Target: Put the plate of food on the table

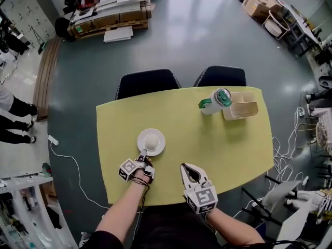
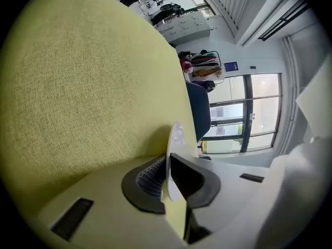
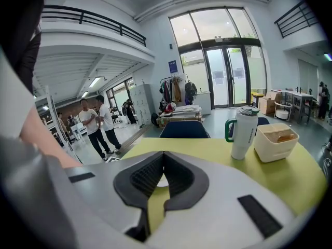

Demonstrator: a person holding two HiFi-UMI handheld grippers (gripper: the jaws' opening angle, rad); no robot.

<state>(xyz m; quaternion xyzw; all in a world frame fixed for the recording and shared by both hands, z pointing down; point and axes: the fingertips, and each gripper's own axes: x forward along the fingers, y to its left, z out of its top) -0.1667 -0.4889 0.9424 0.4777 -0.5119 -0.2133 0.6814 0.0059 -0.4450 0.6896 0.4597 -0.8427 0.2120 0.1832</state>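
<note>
Head view: plate (image 1: 158, 148), white, carrying one round pale food item (image 1: 151, 138), appears set down on the yellow bench (image 1: 233, 149). The left gripper (image 1: 142, 157) is at the plate's near rim, and the right gripper (image 1: 186, 167) is just right of the plate, apart from it. Left gripper view: jaws pinching the plate's thin rim, seen edge-on. Hazard: pulling back before letting go drags or tips the plate, and the food rolls off. Right gripper view: jaws pressed together, nothing between them; tumbler (image 3: 245, 133) and beige box (image 3: 277, 141) stand well beyond the plate. Hazard: a stray sweep knocks the rim.
</note>
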